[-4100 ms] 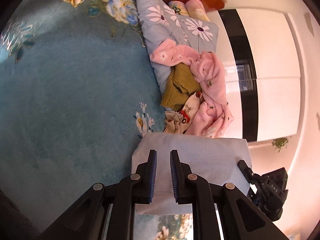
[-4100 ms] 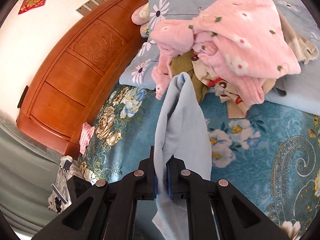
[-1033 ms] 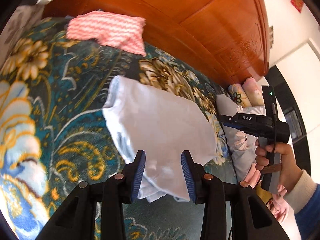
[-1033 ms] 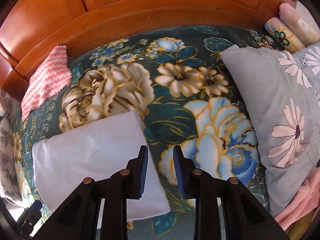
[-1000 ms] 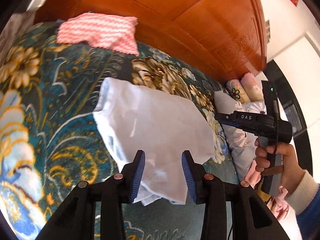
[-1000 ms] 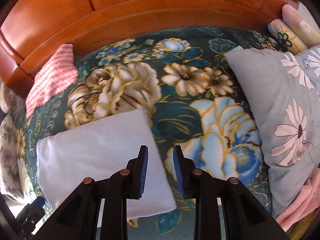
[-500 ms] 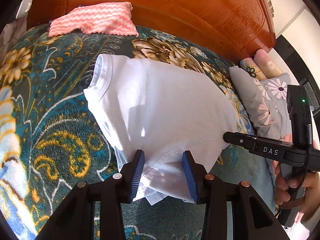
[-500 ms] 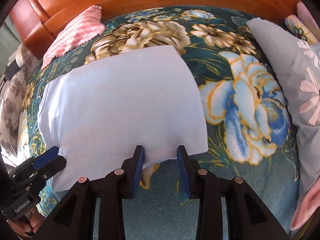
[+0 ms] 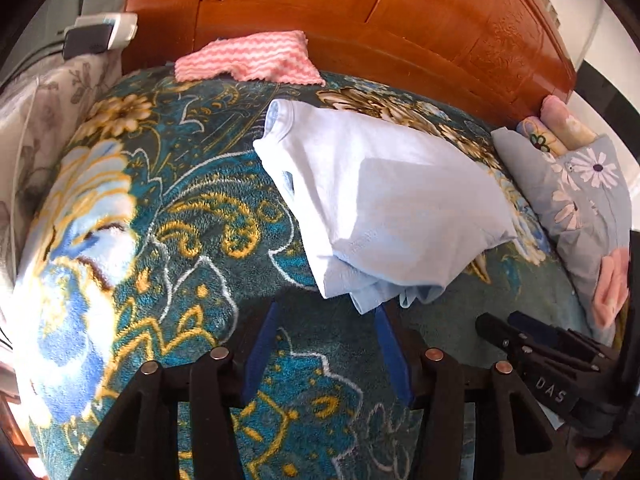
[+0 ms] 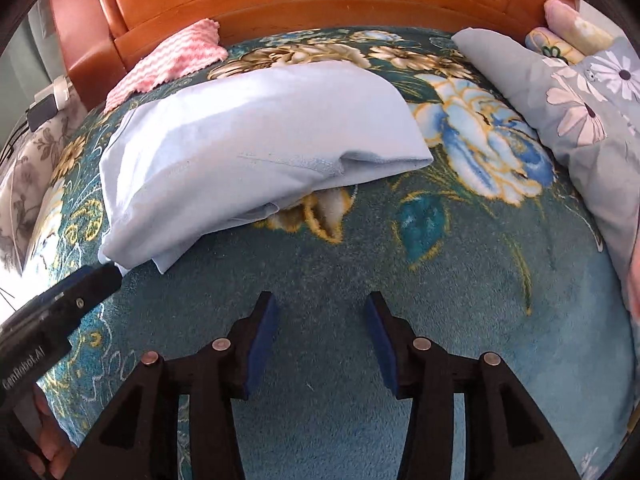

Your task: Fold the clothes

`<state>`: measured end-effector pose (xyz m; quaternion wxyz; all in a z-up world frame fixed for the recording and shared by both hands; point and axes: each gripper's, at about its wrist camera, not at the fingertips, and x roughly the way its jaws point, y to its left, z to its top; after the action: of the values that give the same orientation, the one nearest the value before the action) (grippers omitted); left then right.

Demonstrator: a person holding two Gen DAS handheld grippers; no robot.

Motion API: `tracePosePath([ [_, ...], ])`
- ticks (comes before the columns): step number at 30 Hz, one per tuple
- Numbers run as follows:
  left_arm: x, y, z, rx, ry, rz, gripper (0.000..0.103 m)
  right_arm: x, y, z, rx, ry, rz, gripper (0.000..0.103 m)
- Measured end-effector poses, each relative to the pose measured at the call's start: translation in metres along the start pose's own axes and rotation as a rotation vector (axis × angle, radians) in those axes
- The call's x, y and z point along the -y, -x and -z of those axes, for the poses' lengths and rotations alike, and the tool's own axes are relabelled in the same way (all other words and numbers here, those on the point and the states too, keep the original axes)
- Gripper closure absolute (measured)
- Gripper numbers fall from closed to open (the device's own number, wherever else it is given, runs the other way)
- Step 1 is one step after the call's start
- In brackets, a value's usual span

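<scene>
At the far left edge, a pale grey floral cloth [image 9: 44,128] drapes beside the bed, with a small white and black device [image 9: 100,34] above it. The teal plush blanket with gold and blue flowers [image 9: 168,216] covers the bed in front of the orange-brown carved wooden headboard [image 9: 400,12]. A pink-and-white zigzag towel [image 9: 248,62] lies against the headboard's foot. Near the middle lies the folded pale blue cotton shirt [image 9: 384,204], flat on the blanket, its loose lower edges bunched toward the cameras.

The left gripper [image 9: 326,350] hangs just short of that bunched edge; its blue-padded jaws are opening, with only blanket between them. The right gripper [image 10: 322,340] hovers over bare teal blanket, near the shirt [image 10: 256,140] but apart from it, its jaws likewise opening on nothing.

To the right rests a grey pillow printed with daisies [image 10: 580,120], with rolled pink and yellow cloths [image 10: 568,28] behind it by the headboard.
</scene>
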<state>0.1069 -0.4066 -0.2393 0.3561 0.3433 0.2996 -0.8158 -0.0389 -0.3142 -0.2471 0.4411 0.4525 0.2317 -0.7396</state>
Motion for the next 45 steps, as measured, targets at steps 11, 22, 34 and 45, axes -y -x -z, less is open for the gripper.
tracePosePath([
  [11, 0.016, -0.008, 0.013, 0.033, -0.103, -0.034, 0.022, -0.009, -0.005, 0.008, 0.087, 0.016, 0.010, 0.030],
  [22, 0.019, -0.010, 0.015, 0.042, -0.108, -0.086, 0.022, 0.001, -0.007, 0.015, 0.134, -0.008, 0.019, 0.013],
  [34, 0.010, -0.006, 0.014, 0.036, -0.072, 0.079, 0.000, 0.000, -0.006, 0.017, 0.150, -0.005, 0.013, 0.011],
  [45, 0.011, -0.004, 0.014, 0.031, -0.068, 0.073, 0.000, 0.002, -0.006, 0.017, 0.150, -0.014, 0.000, 0.011],
])
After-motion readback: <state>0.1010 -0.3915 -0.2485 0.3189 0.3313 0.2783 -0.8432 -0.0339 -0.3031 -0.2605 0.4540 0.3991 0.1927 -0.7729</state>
